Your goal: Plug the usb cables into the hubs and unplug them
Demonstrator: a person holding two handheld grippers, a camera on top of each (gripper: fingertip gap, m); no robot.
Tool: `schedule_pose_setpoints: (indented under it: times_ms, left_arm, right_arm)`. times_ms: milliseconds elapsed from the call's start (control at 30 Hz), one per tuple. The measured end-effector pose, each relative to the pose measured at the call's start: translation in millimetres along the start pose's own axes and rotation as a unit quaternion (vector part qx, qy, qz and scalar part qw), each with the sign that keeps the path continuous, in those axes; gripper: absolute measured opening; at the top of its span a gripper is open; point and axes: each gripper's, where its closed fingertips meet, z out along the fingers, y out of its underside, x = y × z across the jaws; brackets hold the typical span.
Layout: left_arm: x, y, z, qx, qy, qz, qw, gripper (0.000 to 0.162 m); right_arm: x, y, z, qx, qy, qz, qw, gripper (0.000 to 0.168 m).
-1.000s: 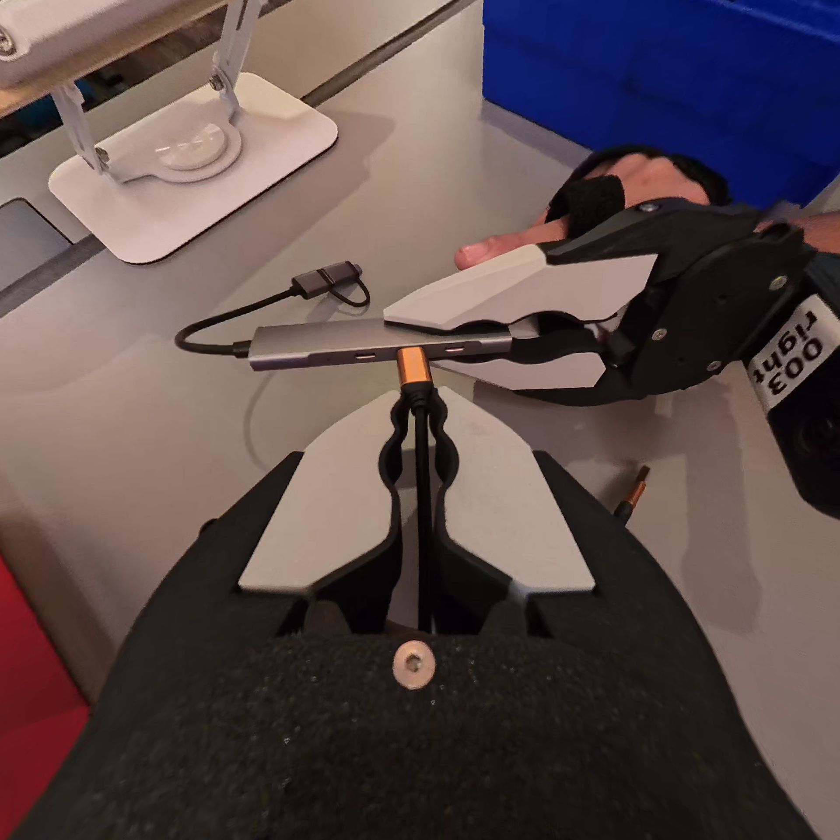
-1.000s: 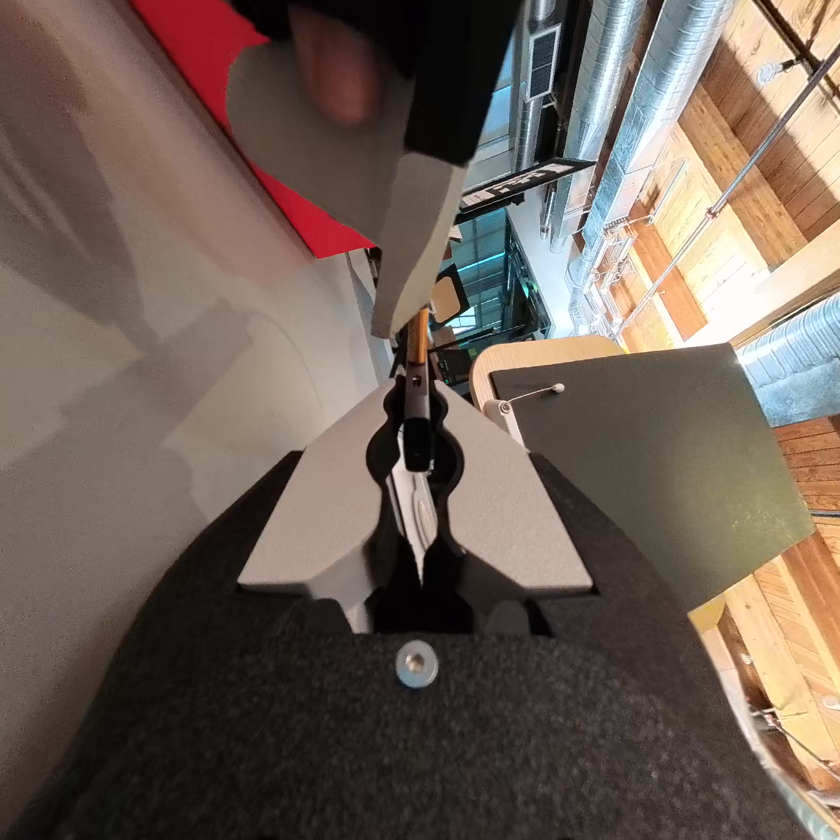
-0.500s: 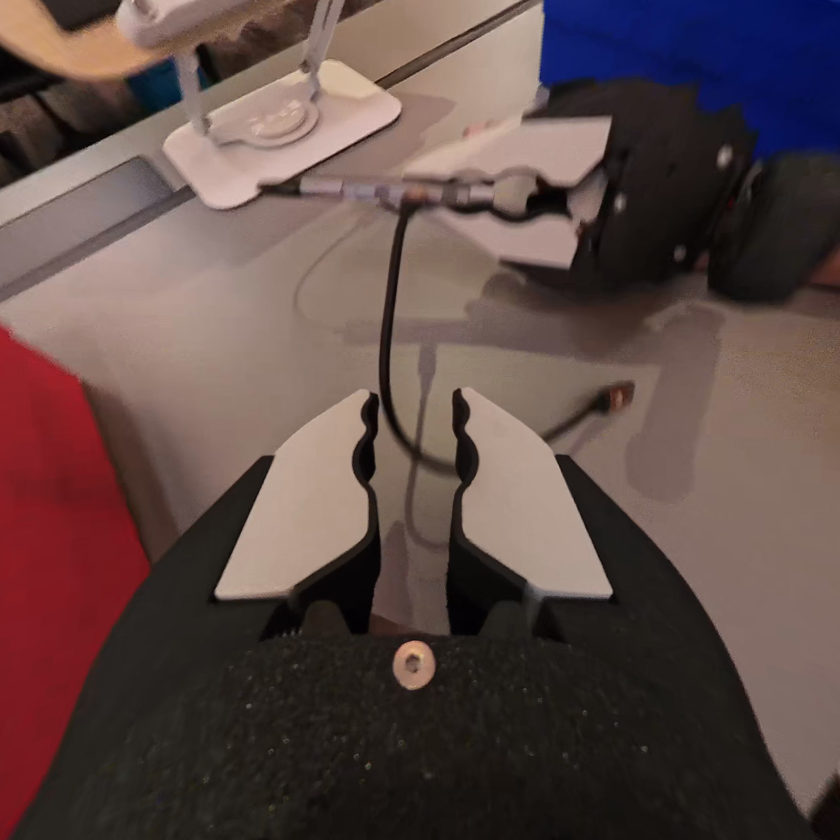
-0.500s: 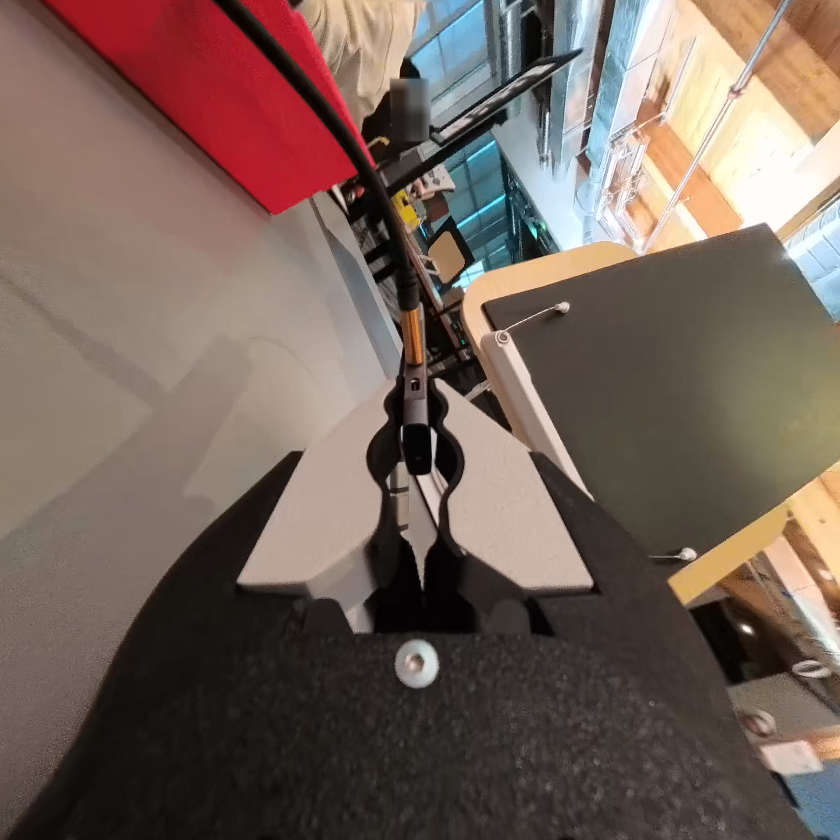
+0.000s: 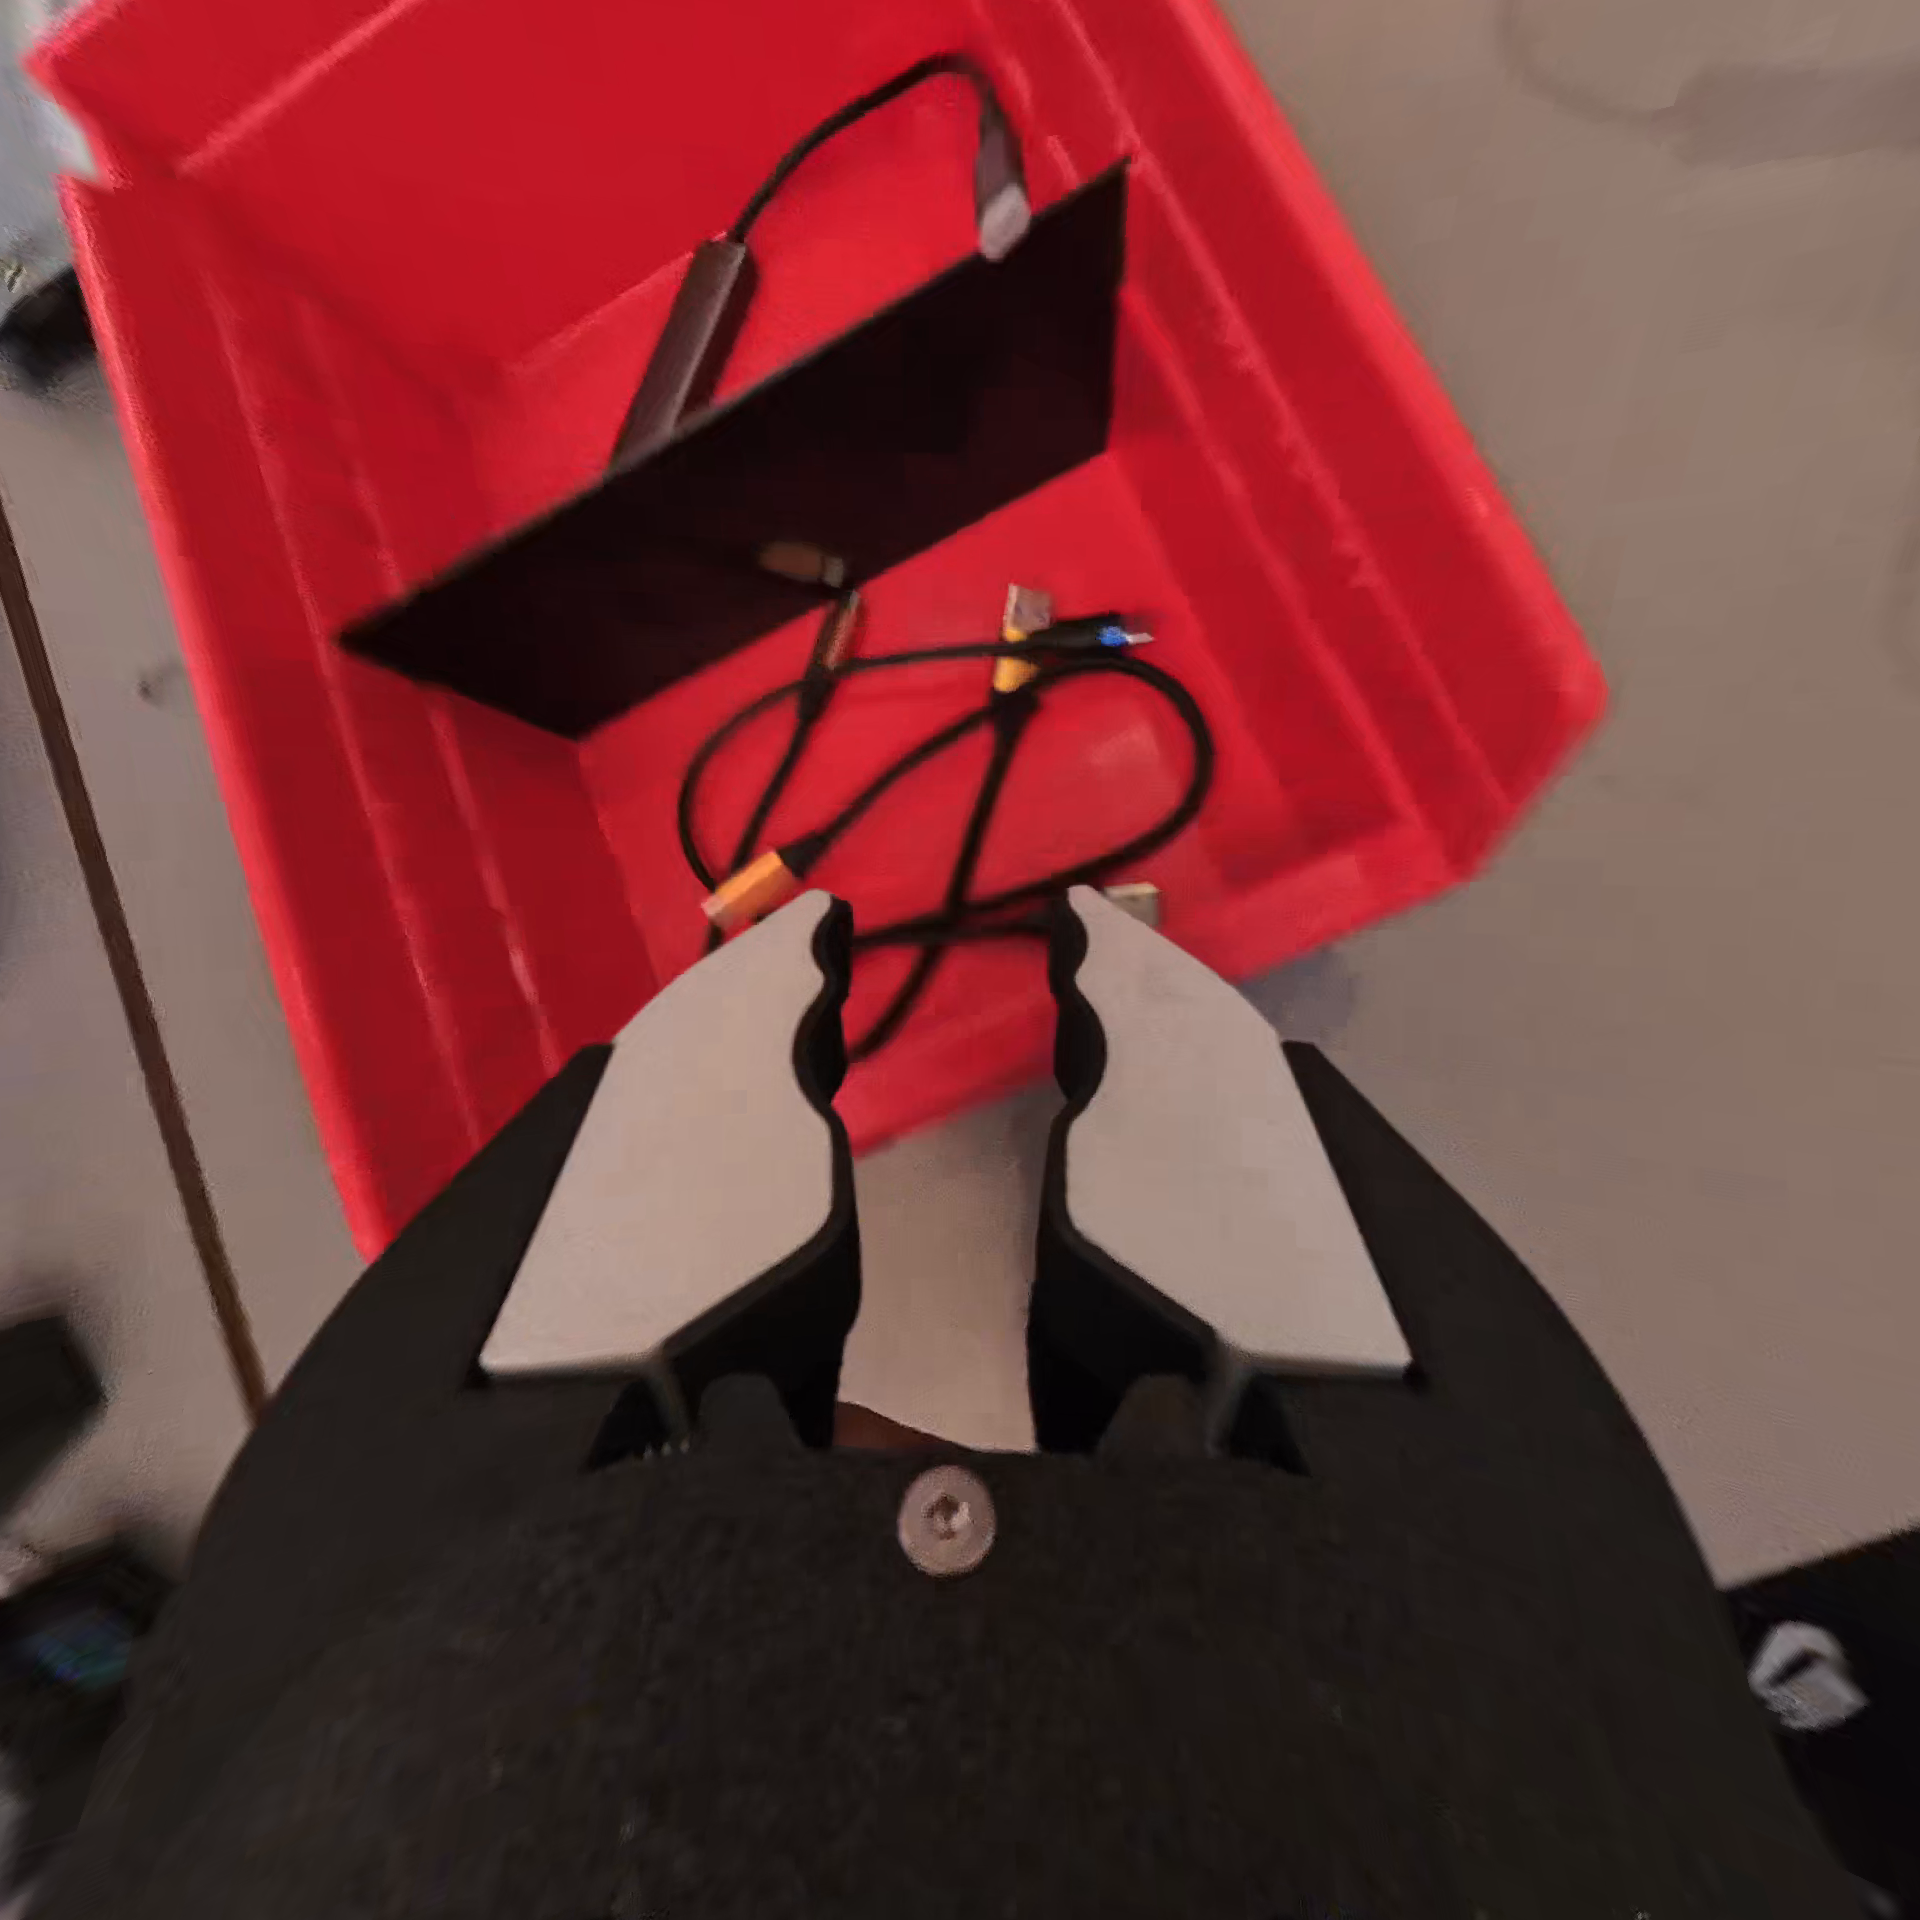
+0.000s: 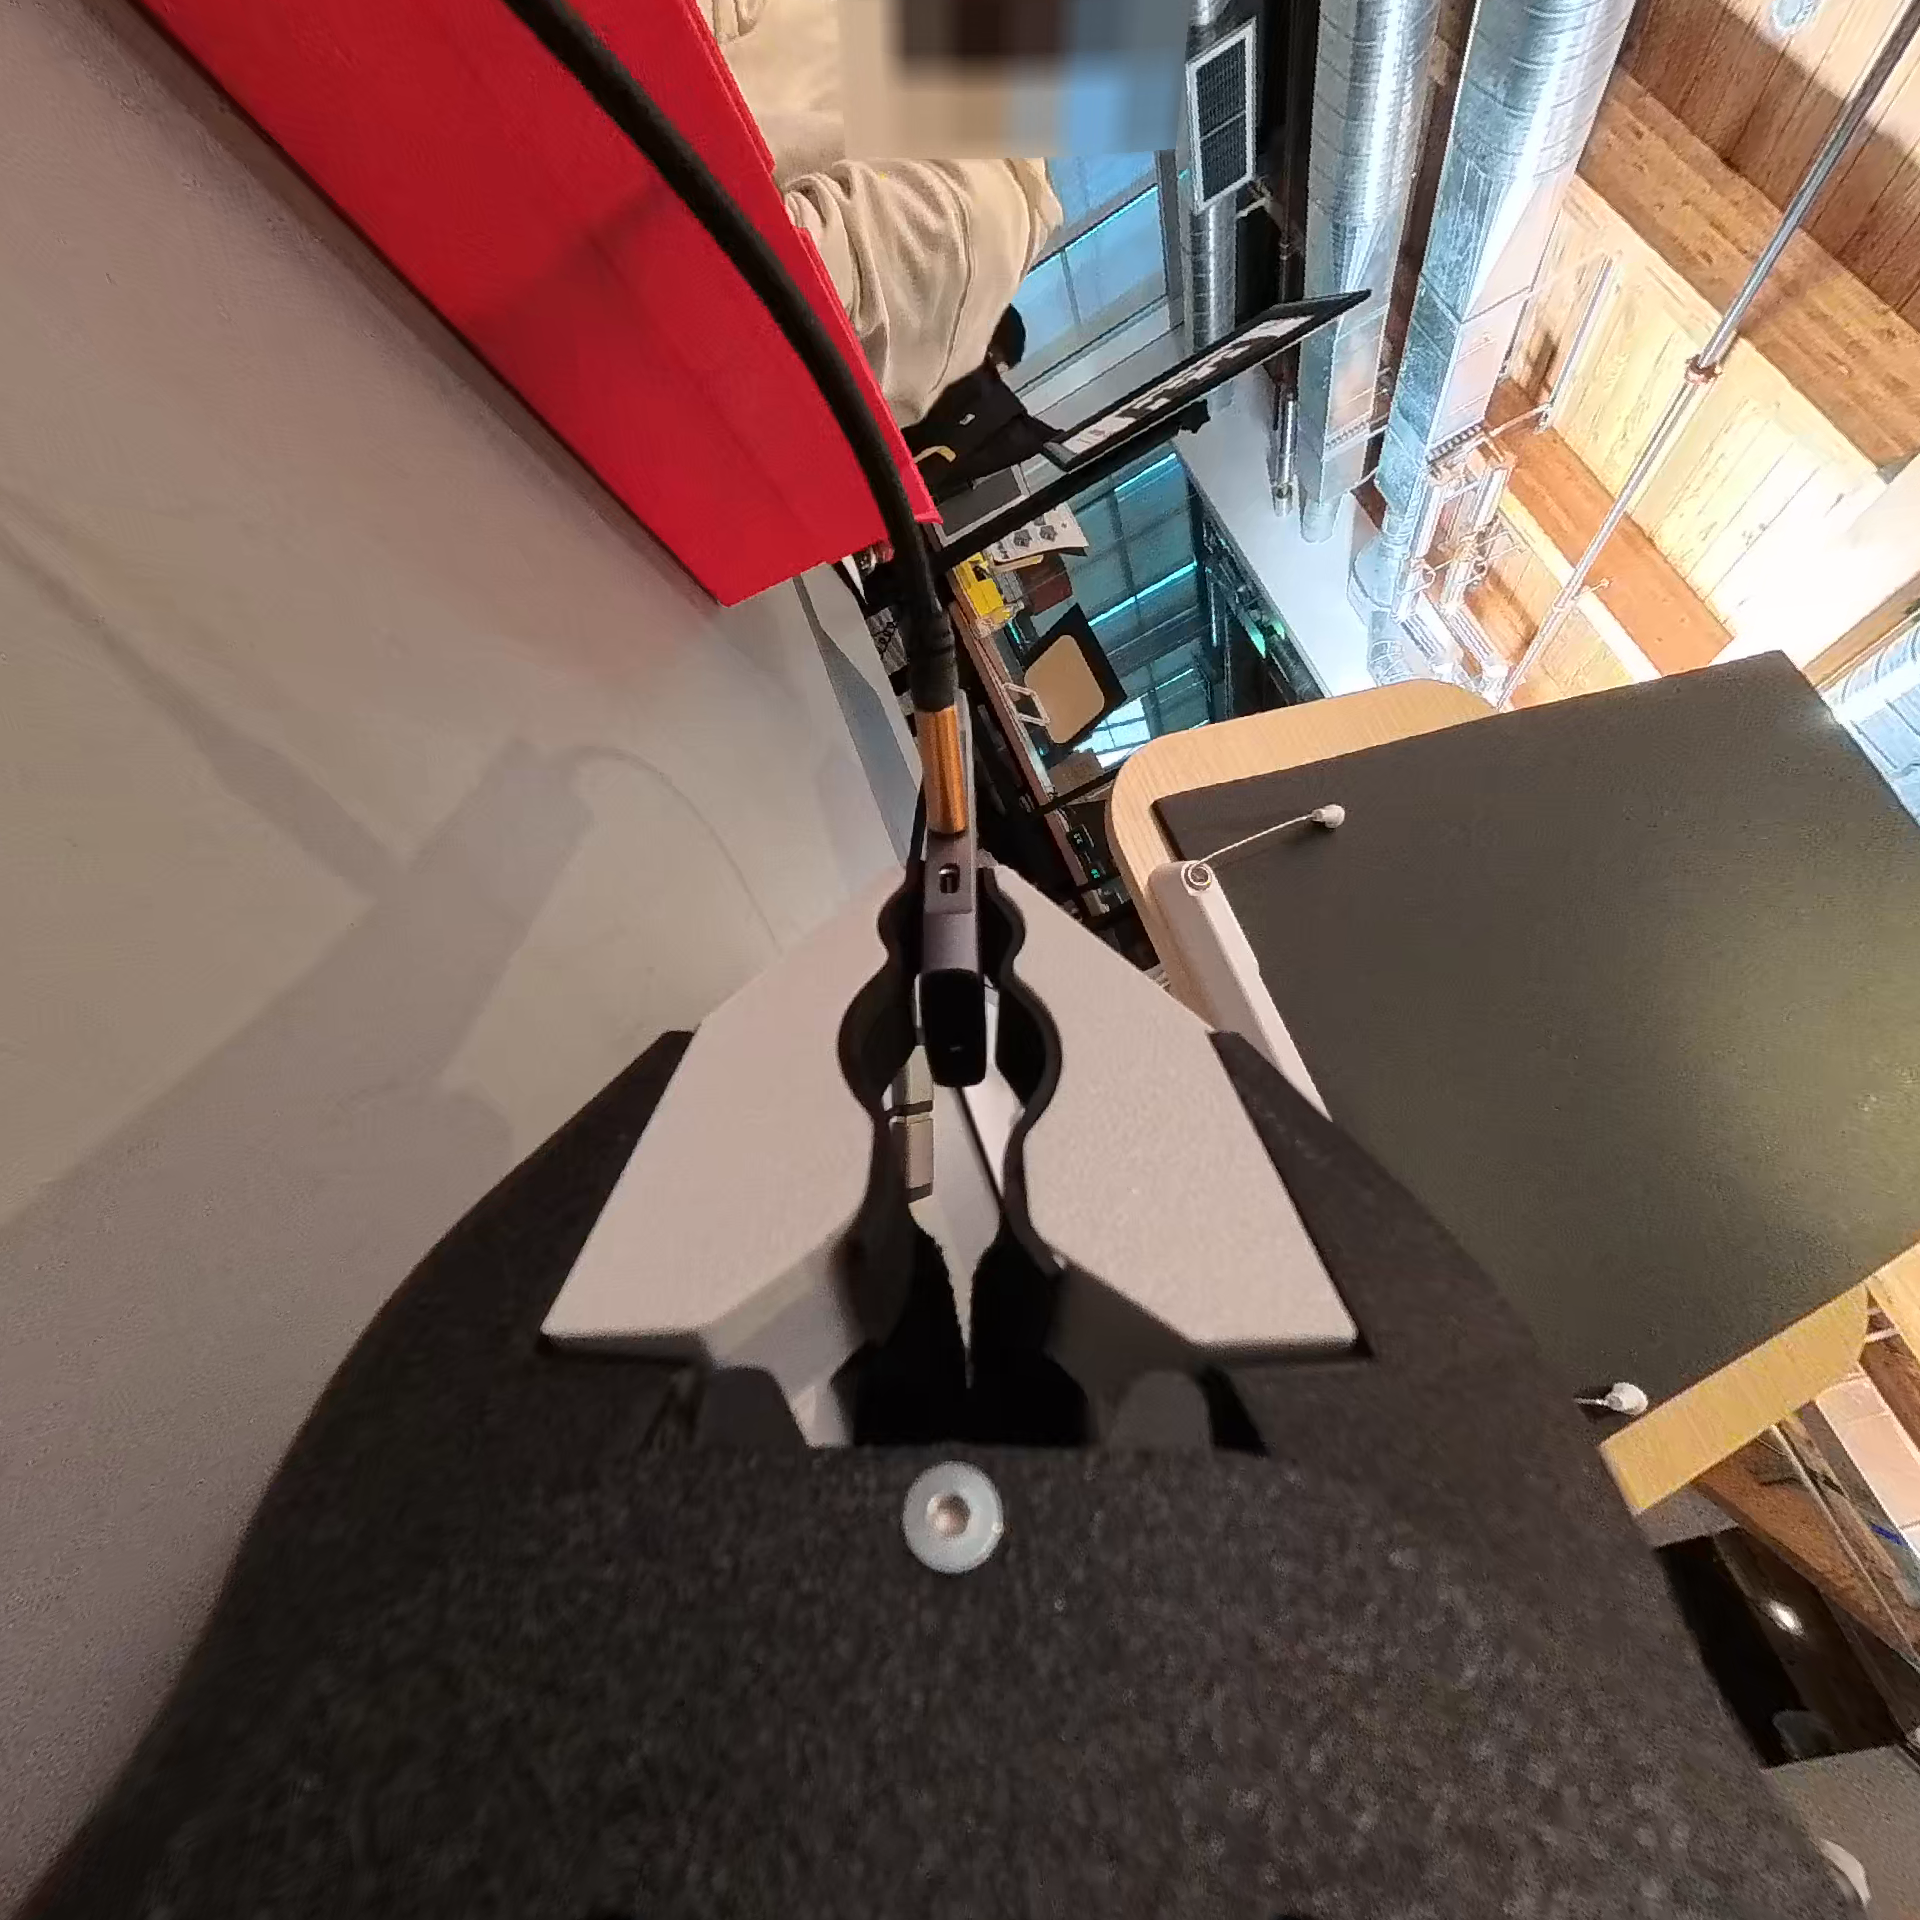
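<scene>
The left gripper, jaws apart and empty, hovers over one red bin holding several tangled cables. The right gripper is clamped on one grey hub.

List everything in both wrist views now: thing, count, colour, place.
bin: 1, red, on the grey table
divider: 1, black, across the bin
cables: at least 2, black with orange plugs, near compartment
spare hub: 1, grey, far compartment
held hub: 1, grey, between the right fingers
plugged cable: 1, black with orange plug, in the held hub
board: 1, black on light wood, right of the held hub
left gripper: open, empty, over the bin's near compartment
right gripper: shut on the held hub
</scene>
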Motion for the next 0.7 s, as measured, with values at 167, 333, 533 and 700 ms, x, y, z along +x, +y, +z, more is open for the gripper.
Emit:
schedule_pose_setpoints:
  times_ms: [167, 333, 533, 700]
  left_arm:
    - [-11.1, 8.2, 53.4, -0.154, 0.078, 0.122, 0.977, 0.036]
    - [-28.1, 27.5, 78.2, -0.223, 0.075, 0.171, 0.957, 0.025]
    - [-51.9, 1.1, 51.6, -0.17, -0.027, 0.236, 0.956, 0.004]
    - [-79.7, -81.7, -57.3, -0.012, -0.18, 0.196, 0.964, 0.004]
  right_arm:
    - [-0.8, 3.3, 1.4, -0.005, -0.006, 0.005, 1.0, 0.006]
    - [-1.5, 4.1, 2.6, -0.005, -0.012, 0.014, 1.0, 0.006]
    - [-2.6, 3.7, 2.4, -0.006, -0.012, 0.008, 1.0, 0.006]
    - [1.2, 5.2, 3.6, -0.01, -0.004, 0.013, 1.0, 0.007]
